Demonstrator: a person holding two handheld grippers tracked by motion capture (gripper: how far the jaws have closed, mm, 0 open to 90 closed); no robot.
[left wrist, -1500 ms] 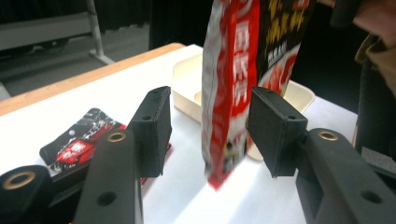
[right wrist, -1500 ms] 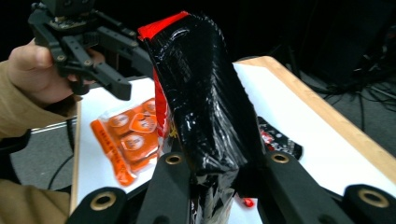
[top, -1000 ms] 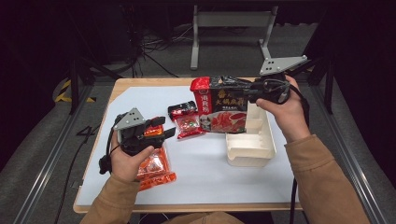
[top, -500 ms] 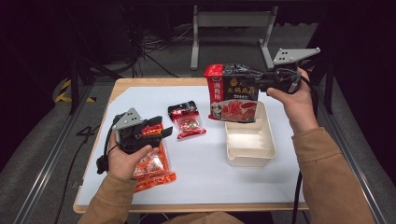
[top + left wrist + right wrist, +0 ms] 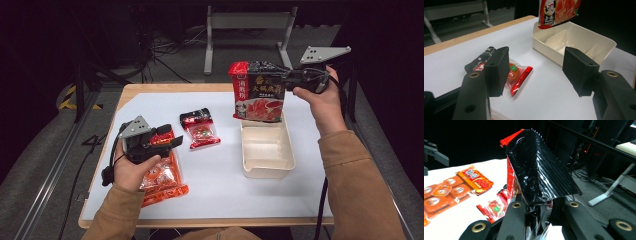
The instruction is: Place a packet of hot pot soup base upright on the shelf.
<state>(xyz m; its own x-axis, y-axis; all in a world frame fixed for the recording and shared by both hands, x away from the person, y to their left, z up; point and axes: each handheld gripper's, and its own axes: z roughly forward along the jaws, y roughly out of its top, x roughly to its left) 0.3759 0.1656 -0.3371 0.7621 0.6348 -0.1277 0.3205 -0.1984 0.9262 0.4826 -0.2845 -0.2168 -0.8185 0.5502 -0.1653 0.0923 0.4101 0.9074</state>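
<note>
Up at the far right corner of the table (image 5: 150, 100), the right gripper (image 5: 292, 79) clamps the edge of a red-and-black bag (image 5: 257, 92) and holds it upright above the far end of the cream tray (image 5: 267, 167). In the right gripper view its pads are mostly buried in the crumpled black foil, and the bag's front print is turned away. The left gripper (image 5: 175, 141) hangs near the left edge over an orange packet (image 5: 162, 180); its jaws have just been opening and stand wide with nothing between them. The hand covers part of that packet. A small red packet (image 5: 200, 129) lies mid-table, its lettering too small to read. A white sheet covers the wooden top; beyond, the room is dark, with cables and a metal stand (image 5: 250, 30) on grey floor.
</note>
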